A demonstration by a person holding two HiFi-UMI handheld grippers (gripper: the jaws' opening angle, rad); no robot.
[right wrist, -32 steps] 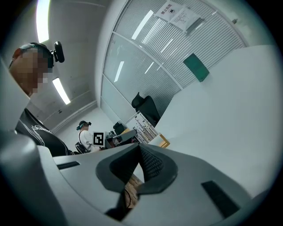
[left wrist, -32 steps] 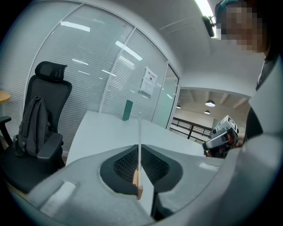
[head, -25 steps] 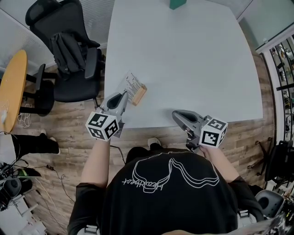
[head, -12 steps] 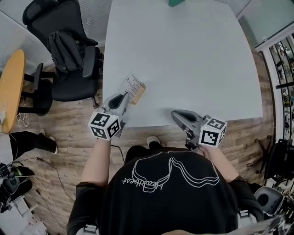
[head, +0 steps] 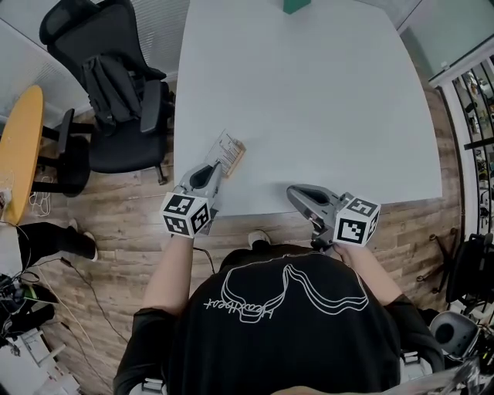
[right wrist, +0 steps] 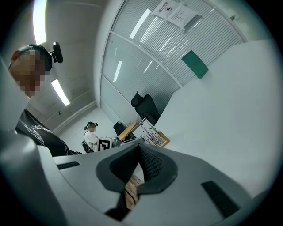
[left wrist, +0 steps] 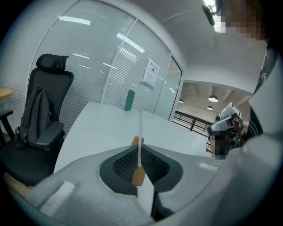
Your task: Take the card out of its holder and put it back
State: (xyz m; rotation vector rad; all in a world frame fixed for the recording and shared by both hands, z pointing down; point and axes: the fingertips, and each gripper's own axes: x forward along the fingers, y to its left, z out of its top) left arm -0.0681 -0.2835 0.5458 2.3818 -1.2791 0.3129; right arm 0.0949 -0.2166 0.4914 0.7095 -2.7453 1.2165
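Pinching thin card (head: 223, 148), wooden holder (head: 236, 159)

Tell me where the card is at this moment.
In the head view the card is at the left, by the near edge of the table, pinched between the jaws of the left gripper, its wooden holder along its right side.

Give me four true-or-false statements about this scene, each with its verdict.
1. The left gripper is shut on the card. True.
2. The right gripper holds the wooden holder. False: its jaws are together with nothing between them; the holder is at the card, by the left gripper.
3. A green object stands at the far edge of the table. True.
4. The black office chair stands to the table's right. False: it stands to the table's left in the head view.
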